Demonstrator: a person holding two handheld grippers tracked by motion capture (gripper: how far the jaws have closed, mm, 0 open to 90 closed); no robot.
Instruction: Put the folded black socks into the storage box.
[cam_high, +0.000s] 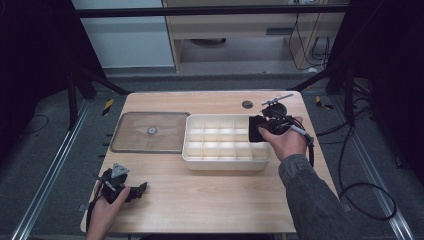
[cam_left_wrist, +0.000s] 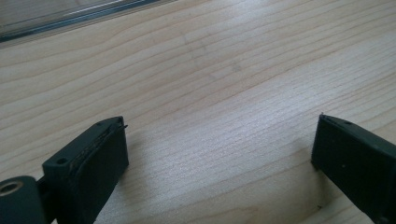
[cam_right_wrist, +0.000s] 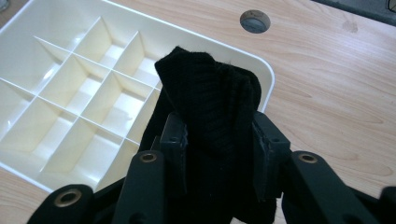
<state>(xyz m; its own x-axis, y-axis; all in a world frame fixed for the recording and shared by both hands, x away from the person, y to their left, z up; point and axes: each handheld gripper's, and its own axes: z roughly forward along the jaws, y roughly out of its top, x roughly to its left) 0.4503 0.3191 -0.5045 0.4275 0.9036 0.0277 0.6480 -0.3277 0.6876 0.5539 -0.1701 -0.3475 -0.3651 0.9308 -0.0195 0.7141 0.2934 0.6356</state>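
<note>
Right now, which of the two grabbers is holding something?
The right gripper, over the white divided tray: its jaws squeeze a black sock. The left gripper is open with just bare table between its jaws.

Soft overhead light is brightening the counter (cam_high: 210, 195); surroundings are staying dim, and close-up jaws are looking slightly blurred.

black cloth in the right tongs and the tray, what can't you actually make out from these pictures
- Black cloth: its lower part, right gripper view, is hidden between and behind the right tongs; what garment it is cannot be told.
- Tray: the compartments at its right end, high view, are covered by the cloth and the hand.
- Clear lid: left gripper view cuts it off at the top edge.
- Small round thing on the lid: too small to identify, high view.
</note>
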